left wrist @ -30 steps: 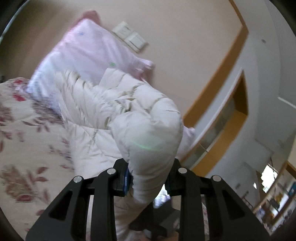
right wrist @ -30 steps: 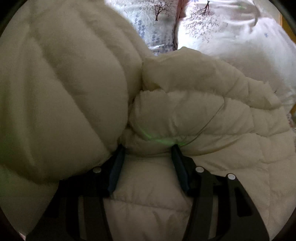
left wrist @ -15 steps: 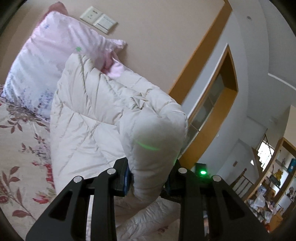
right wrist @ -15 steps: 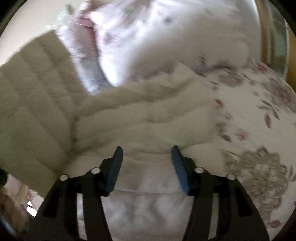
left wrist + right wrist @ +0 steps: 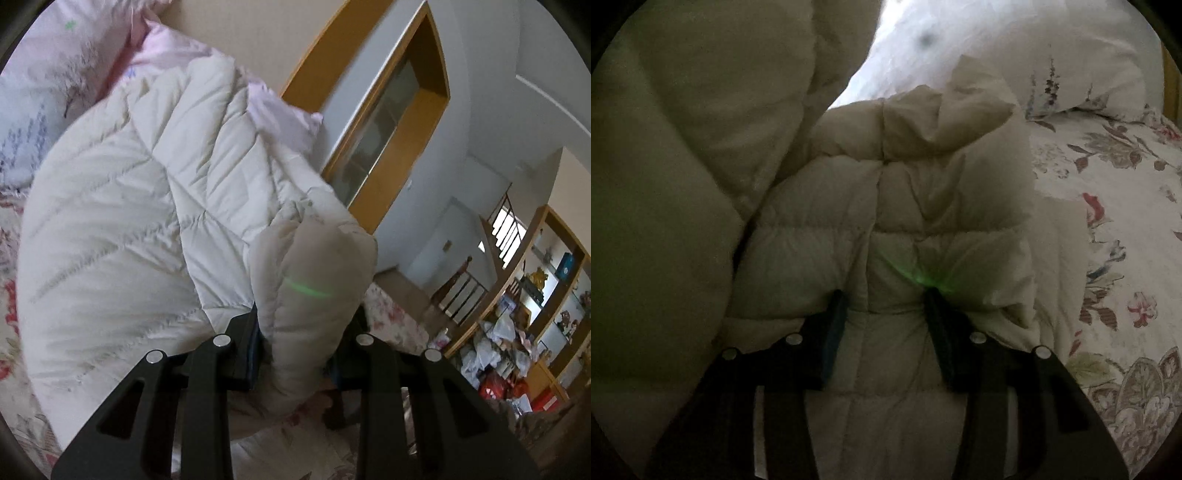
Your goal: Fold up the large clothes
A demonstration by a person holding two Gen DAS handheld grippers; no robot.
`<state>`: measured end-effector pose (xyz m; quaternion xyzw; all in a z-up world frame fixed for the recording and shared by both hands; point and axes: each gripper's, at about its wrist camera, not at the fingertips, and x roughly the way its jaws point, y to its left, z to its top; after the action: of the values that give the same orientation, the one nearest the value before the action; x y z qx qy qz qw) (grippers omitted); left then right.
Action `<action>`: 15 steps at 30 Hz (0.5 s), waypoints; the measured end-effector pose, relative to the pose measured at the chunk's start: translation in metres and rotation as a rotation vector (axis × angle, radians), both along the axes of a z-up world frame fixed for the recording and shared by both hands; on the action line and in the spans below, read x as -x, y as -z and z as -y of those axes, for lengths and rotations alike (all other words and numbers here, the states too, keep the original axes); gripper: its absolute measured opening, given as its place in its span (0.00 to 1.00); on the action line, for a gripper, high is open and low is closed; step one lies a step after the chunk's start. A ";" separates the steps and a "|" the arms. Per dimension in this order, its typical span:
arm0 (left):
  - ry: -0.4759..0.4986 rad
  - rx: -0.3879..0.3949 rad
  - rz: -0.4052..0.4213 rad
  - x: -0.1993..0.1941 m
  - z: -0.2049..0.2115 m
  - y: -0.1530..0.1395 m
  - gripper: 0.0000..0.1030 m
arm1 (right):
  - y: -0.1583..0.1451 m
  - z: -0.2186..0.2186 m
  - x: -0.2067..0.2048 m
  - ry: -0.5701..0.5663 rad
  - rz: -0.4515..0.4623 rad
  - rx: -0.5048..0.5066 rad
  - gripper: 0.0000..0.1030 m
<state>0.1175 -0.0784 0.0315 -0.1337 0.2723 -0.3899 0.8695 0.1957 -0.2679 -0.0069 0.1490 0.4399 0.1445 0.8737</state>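
Left gripper (image 5: pixel 301 350) clamped on puffy cream quilted down jacket (image 5: pixel 147 206) above floral bedspread (image 5: pixel 1108 229), right gripper (image 5: pixel 886 328) opening, jacket between, probably to lay the fold

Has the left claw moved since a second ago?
Yes. The left claw, shut on the coat, swung right: the pillow slid to the left edge and the shelves came into view.
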 end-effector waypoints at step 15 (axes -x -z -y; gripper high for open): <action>0.016 -0.286 -0.118 -0.015 0.042 0.038 0.31 | -0.080 0.113 0.058 0.248 0.225 -0.170 0.59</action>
<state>0.1326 -0.1203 -0.0061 -0.0290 0.3765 -0.3456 0.8591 0.1380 -0.3809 0.0734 0.2581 0.3038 0.0879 0.9129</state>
